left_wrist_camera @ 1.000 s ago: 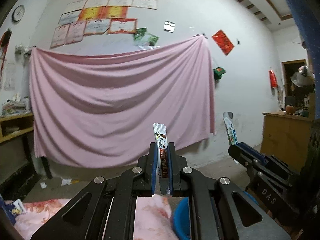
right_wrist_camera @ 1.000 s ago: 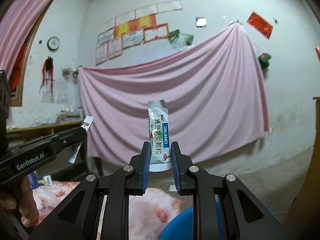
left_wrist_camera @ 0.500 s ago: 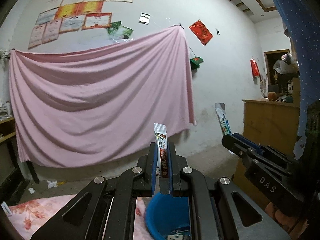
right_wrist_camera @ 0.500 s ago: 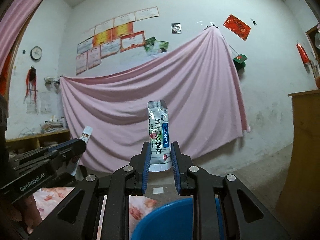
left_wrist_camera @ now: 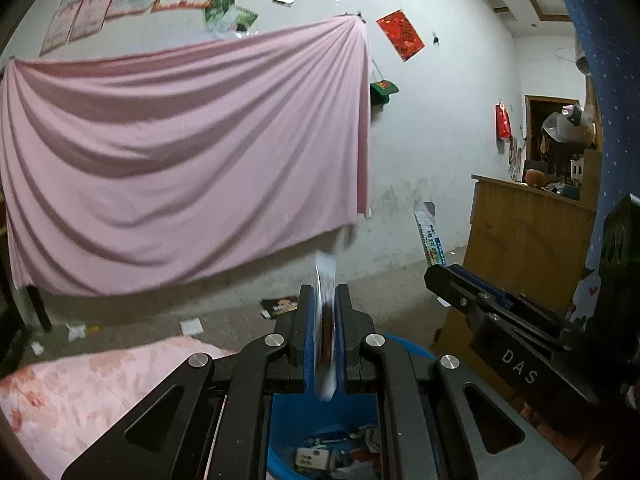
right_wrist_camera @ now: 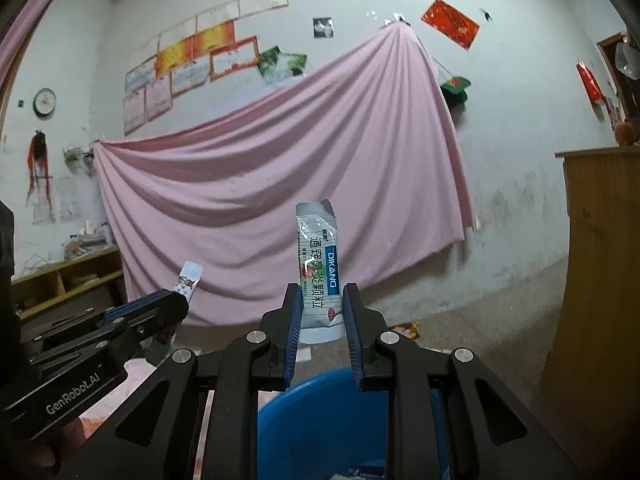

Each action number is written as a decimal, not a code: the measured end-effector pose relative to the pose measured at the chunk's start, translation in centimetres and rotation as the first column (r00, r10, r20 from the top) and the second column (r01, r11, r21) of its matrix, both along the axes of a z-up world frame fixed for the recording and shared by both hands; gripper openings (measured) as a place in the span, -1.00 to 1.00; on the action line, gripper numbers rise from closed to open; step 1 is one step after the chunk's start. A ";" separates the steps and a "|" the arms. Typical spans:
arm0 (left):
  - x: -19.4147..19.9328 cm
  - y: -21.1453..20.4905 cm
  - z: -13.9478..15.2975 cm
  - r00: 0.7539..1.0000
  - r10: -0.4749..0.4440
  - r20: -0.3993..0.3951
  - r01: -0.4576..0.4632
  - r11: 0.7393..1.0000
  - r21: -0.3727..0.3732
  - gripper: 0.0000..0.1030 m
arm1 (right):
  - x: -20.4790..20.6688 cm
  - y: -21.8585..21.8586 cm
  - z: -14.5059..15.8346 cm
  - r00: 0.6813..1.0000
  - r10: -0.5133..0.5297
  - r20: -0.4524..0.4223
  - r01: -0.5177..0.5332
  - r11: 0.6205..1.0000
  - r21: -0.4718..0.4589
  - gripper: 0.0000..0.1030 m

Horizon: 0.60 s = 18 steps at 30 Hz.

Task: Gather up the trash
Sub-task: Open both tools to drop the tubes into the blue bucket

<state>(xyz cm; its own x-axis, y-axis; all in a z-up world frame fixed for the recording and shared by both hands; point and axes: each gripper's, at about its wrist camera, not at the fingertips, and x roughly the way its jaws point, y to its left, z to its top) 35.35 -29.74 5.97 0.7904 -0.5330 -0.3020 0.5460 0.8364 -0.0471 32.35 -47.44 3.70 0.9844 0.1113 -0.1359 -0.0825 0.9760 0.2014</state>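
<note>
The left hand-held gripper (left_wrist_camera: 323, 336) has its blue pads closed narrow on a thin red-and-white sachet (left_wrist_camera: 326, 312), seen edge-on and blurred, so its print cannot be read in this view. The sachet stands upright between the pads, its top poking above the fingertips and its lower end hanging below them. Directly beneath and just ahead of this gripper sits a blue bucket (left_wrist_camera: 408, 346), with scraps of packaging (left_wrist_camera: 320, 456) lying at its bottom. To the gripper's left lies a pink flowered cloth (left_wrist_camera: 80, 392) on the table.

The right hand-held gripper (right_wrist_camera: 320, 312) pinches a silver-white sachet with a blue "DIKANG" stripe (right_wrist_camera: 319, 268) by its lower part; the jaws stand only slightly apart, as wide as the packet. This sachet is upright too, most of it rising above the fingertips. The blue bucket's rim (right_wrist_camera: 316, 384) shows right under the gripper.

From the right wrist view, the left gripper appears to the left, with its small sachet sticking up from the tip. From the left wrist view, the right gripper appears to the right, its packet tilted above it.

Beyond both grippers a pink sheet (right_wrist_camera: 280, 200) hangs on the white wall, and wrappers (left_wrist_camera: 280, 306) lie on the floor below it. A wooden cabinet (right_wrist_camera: 604, 260) stands to the right.
</note>
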 end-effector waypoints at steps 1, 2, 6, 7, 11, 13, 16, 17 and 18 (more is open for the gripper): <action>0.3 0.0 0.0 1.000 -0.002 -0.015 0.002 1.000 -0.006 -0.86 | 0.2 -0.1 -0.1 1.000 0.002 -0.010 -0.002 1.000 0.006 -0.61; 0.6 0.0 0.0 1.000 -0.004 -0.028 0.004 1.000 -0.011 -0.86 | 0.3 -0.1 -0.1 1.000 0.001 -0.020 -0.001 1.000 0.008 -0.61; 1.7 0.1 0.3 0.997 -0.001 -0.073 -0.001 1.000 -0.020 -0.85 | 0.5 -0.2 -0.4 0.999 0.002 -0.043 -0.001 1.000 0.007 -0.61; 2.0 0.2 0.3 0.996 0.001 -0.086 -0.004 1.000 -0.027 -0.85 | 0.6 -0.2 -0.5 0.999 0.000 -0.049 0.000 1.000 0.007 -0.61; 2.1 0.8 0.3 0.994 0.010 -0.107 -0.014 0.999 -0.036 -0.85 | 0.9 -0.4 -0.7 0.998 0.003 -0.065 -0.003 1.000 0.006 -0.61; 2.2 0.9 0.5 0.994 0.010 -0.109 -0.014 0.999 -0.035 -0.85 | 1.0 -0.4 -0.8 0.998 0.002 -0.070 -0.002 1.000 0.006 -0.57; 1.9 0.9 0.5 0.994 0.013 -0.104 -0.017 0.999 -0.032 -0.85 | 1.0 -0.5 -0.8 0.997 0.003 -0.074 -0.002 1.000 0.008 -0.50; 1.8 1.0 0.6 0.995 0.014 -0.102 -0.018 0.999 -0.031 -0.85 | 1.0 -0.5 -0.8 0.997 0.003 -0.074 -0.003 1.000 0.008 -0.50; 1.7 1.1 0.4 0.995 0.015 -0.101 -0.018 0.999 -0.031 -0.85 | 1.0 -0.5 -0.8 0.997 0.003 -0.073 -0.003 1.000 0.007 -0.50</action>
